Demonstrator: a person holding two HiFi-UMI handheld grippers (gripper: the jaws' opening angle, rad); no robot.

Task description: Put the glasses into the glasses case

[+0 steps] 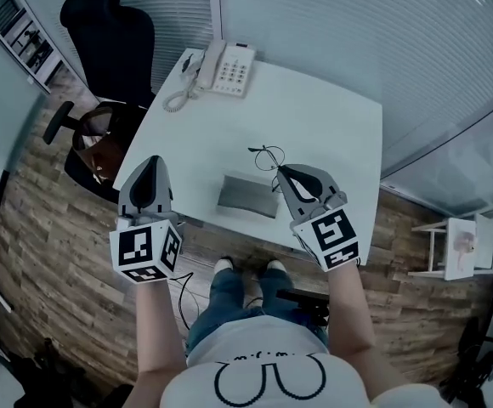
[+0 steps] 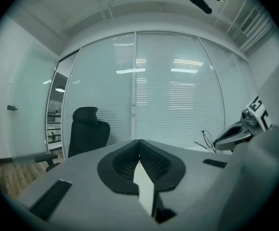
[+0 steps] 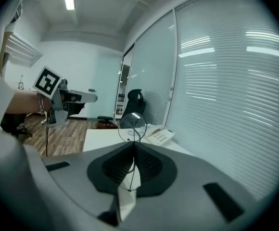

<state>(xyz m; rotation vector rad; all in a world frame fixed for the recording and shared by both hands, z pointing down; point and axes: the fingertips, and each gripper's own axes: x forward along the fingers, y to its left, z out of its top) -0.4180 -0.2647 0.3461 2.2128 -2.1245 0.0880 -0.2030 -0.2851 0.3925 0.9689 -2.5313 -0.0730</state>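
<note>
- Thin dark wire glasses (image 1: pixel 268 156) with round clear lenses; one lens (image 3: pixel 132 123) stands up just past the right gripper's (image 3: pixel 132 144) tips.
- That right gripper (image 1: pixel 280 170) is clamped on the glasses: the black ribbed pads meet on the fine wire, which runs down between them.
- The rest of the frame sticks out beyond the jaw tips, away from the person, over the table (image 1: pixel 331 117).
- The left gripper view catches the glasses (image 2: pixel 207 139) side-on, poking out of the right gripper (image 2: pixel 238 134) against the slatted blinds (image 2: pixel 178 95).
- The case (image 1: pixel 248 195) is a matte grey rectangular box, lying flat near the table's front edge, just beside the right gripper's tips on the left gripper's side.
- The left gripper (image 1: pixel 151 161) has its jaws pressed together on nothing (image 2: pixel 139 142); it hangs at the table's front left edge, well apart from the case.
- Table smooth and white; a corded phone (image 1: pixel 227 66) at the far side, a black chair (image 1: pixel 110 41) beyond.
</note>
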